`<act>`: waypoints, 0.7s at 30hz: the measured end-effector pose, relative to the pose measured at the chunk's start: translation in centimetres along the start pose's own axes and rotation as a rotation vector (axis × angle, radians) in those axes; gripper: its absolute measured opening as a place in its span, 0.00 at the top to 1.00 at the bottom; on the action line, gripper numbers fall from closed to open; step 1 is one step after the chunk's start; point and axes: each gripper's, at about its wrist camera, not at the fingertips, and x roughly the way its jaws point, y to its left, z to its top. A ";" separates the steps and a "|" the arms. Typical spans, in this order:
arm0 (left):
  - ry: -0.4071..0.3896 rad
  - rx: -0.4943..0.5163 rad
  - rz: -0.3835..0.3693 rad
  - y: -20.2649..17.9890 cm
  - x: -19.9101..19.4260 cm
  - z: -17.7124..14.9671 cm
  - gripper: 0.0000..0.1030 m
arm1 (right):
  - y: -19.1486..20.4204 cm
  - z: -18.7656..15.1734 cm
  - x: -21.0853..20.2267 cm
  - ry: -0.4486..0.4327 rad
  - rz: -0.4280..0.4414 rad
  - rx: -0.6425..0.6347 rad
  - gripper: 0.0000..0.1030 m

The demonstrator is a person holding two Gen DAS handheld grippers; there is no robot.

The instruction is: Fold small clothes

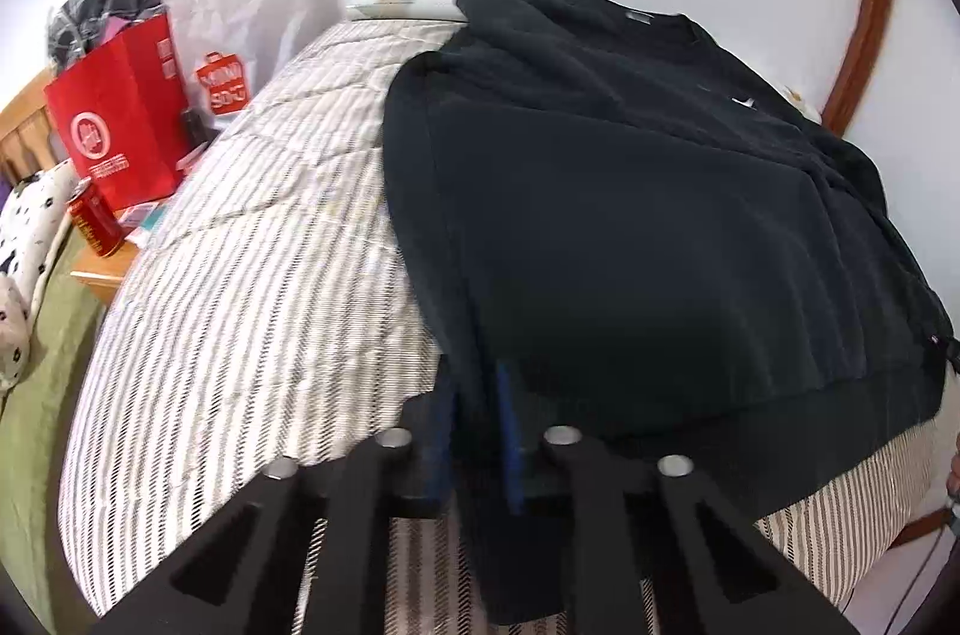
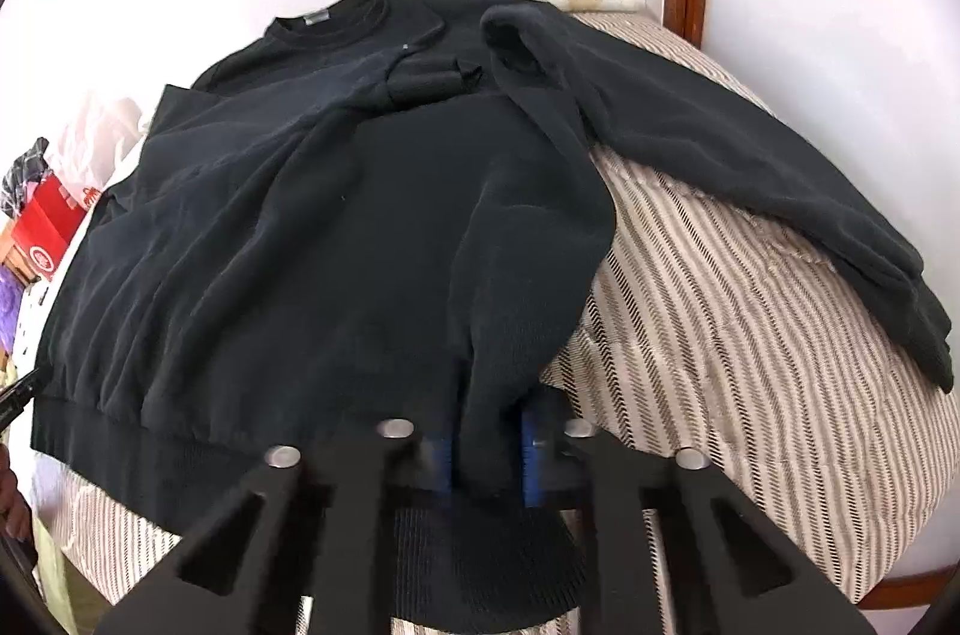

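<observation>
Sweater: the black sweater (image 2: 336,227) lies spread on the striped bed (image 2: 750,287), collar at 12 o'clock near the wall, ribbed hem at 6 o'clock at the bed's near edge.
Left gripper (image 1: 477,449): its blue fingers (image 1: 510,443) are clenched on the hem at the sweater's left bottom corner; dark cloth sits between them.
Right gripper (image 2: 485,449): also clenched, grasping a bunched part of the hem at the right bottom corner.
Right sleeve: the sleeve (image 2: 750,179) runs loose toward 3 o'clock over the bed, not yet laid inward; its cuff end is near the bed's side.
Risk of slip: I judge the grip shallow, mostly on the thick rib. If the hem is lifted quickly, one corner may pull out and the fold would come crooked.
Risk of uneven fold: the right side is already wrinkled and gathered, the left side is flatter, so the two corners may not travel equally.
Risk from sleeve: if the hem goes up toward 12 o'clock now, the loose sleeve may stay outside or drag off the bed.
Risk at the side: a red bag (image 1: 120,119) and a red can (image 1: 93,221) stand at 9 o'clock beside the bed; a wide swing of cloth could knock them.
</observation>
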 end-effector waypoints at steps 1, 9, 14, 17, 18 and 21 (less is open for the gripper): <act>0.009 -0.017 -0.012 0.3 -0.1 0.0 0.91 | -0.1 0.1 -0.2 -0.002 0.012 0.001 0.88; 0.020 -0.039 -0.028 1.0 -2.2 -1.1 0.92 | -0.7 -1.3 -2.3 0.020 0.032 -0.021 0.90; 0.029 -0.025 -0.030 1.0 -3.3 -2.5 0.91 | -0.3 -1.8 -3.2 0.047 0.014 -0.056 0.90; 0.036 -0.002 -0.025 0.8 -3.2 -2.9 0.91 | 0.1 -1.6 -3.2 0.055 0.001 -0.073 0.89; 0.039 0.003 -0.022 0.7 -3.0 -2.9 0.91 | 0.1 -1.5 -3.0 0.065 -0.003 -0.077 0.87; 0.049 -0.014 -0.032 0.7 -3.0 -2.5 0.86 | -0.1 -0.5 -2.4 0.088 -0.006 -0.053 0.80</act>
